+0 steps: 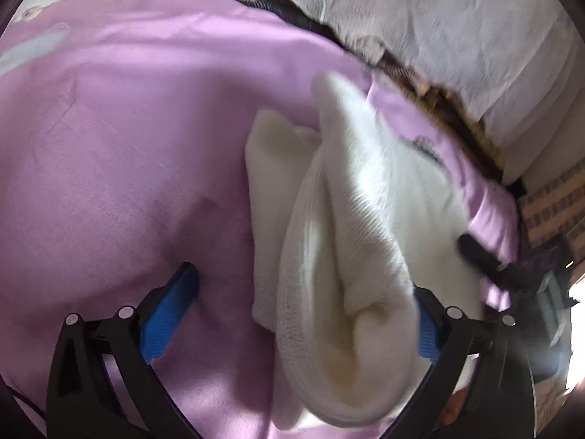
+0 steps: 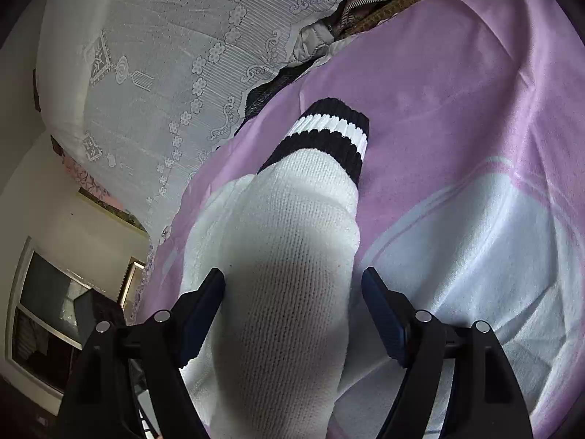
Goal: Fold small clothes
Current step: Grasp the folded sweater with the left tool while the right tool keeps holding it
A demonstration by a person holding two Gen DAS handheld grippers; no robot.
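The left hand-held gripper (image 1: 305, 314) has black plastic fingers with bright blue textured pads (image 1: 166, 314) and round silver pivot pins. The right hand-held gripper (image 2: 292, 314) is likewise black, its pads (image 2: 384, 314) dark navy.

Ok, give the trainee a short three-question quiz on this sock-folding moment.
1. True or false: the right gripper is clamped on the white sock.
2. Which colour are the bands on the sock's cuff? A) red B) black C) green
3. Fill in: the sock lies on a ____ blanket.

Key:
1. False. Its jaws stand open, with the sock between them but not pinched.
2. B.
3. Pink. In the left wrist view the left gripper is open too, with sock fabric bunched by its right finger.
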